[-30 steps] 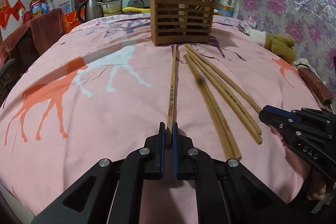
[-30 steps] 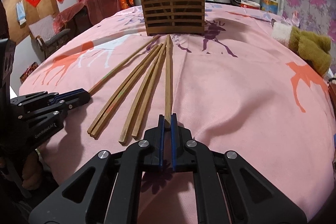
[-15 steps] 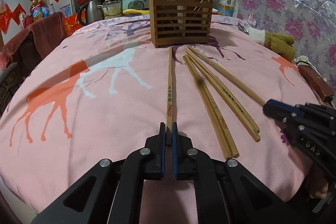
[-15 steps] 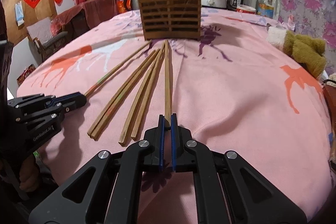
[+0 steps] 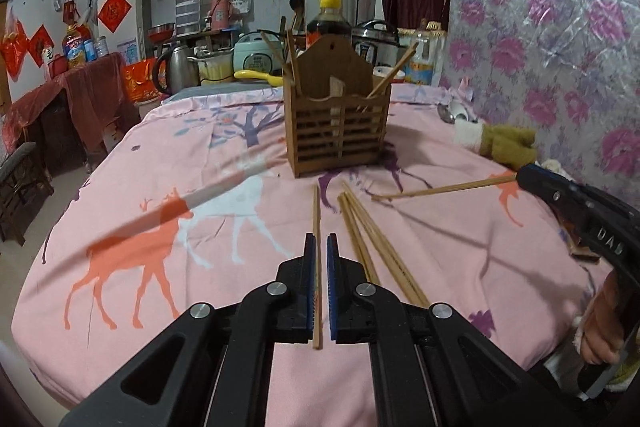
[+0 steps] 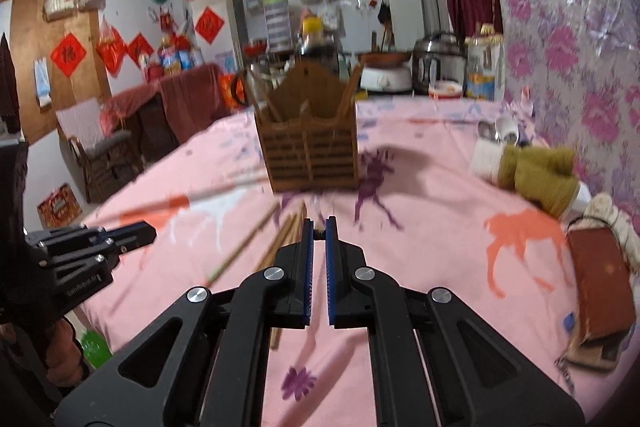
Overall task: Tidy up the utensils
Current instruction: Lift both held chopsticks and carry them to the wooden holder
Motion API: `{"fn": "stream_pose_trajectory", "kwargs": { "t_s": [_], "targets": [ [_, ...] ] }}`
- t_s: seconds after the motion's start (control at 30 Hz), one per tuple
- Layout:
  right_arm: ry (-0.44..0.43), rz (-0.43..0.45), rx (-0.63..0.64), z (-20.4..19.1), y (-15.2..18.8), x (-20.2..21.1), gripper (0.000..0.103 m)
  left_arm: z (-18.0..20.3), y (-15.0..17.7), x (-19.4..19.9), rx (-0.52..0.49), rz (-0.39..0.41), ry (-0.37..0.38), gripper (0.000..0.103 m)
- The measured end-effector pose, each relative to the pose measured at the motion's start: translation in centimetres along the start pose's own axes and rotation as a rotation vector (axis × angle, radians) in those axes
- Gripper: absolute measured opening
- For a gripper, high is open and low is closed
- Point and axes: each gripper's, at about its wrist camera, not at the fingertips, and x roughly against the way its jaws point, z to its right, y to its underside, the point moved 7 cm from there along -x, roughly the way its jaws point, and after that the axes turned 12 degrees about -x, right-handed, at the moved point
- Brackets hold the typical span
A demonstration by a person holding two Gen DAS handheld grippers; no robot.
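- Left gripper (image 5: 319, 247) pointed forward and downward over the pink tablecloth (image 5: 168, 187), jaws clenched on one chopstick (image 5: 316, 227). The stick ran straight ahead from between the pads, its far tip short of the wooden utensil holder (image 5: 336, 131); its near end stuck out behind the pads.
- Right gripper (image 5: 520, 175), seen from the left wrist, sat off to the right and ahead, angled inward, held by a hand (image 5: 600, 323) low at the right edge. It grasped a second chopstick (image 5: 440, 189) by one end; that stick ran leftward, clear of the cloth with its shadow below.
- From the right wrist view, the right gripper's (image 6: 318, 227) pads stood nearly together; only a dark stub showed between them, blurred.
- Loose chopsticks (image 5: 376, 247) lay on the cloth just right of the left gripper's tips, fanning toward the holder.
- Holder stood upright straight ahead of both grippers, well beyond the fingertips, with a few sticks already leaning in it.
- Olive-and-white cloth bundle (image 5: 500, 143) lay right of the holder, near the wall.
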Motion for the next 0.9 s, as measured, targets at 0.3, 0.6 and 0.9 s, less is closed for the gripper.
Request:
{"fn": "stream_pose_trajectory", "kwargs": {
  "t_s": [0.3, 0.6, 0.9],
  "targets": [
    [-0.005, -0.013, -0.021, 0.3, 0.3, 0.0, 0.006, 1.6, 6.2, -4.4, -0.013, -0.151, 0.039, 0.042],
    [-0.009, -0.02, -0.03, 0.2, 0.6, 0.1, 0.007, 1.5, 8.0, -5.1, -0.012, -0.162, 0.072, 0.005],
    [-0.019, 0.014, -0.001, -0.4, -0.9, 0.4, 0.006, 0.4, -0.8, 0.5, -0.039, 0.007, 0.022, 0.006]
  ]
}}
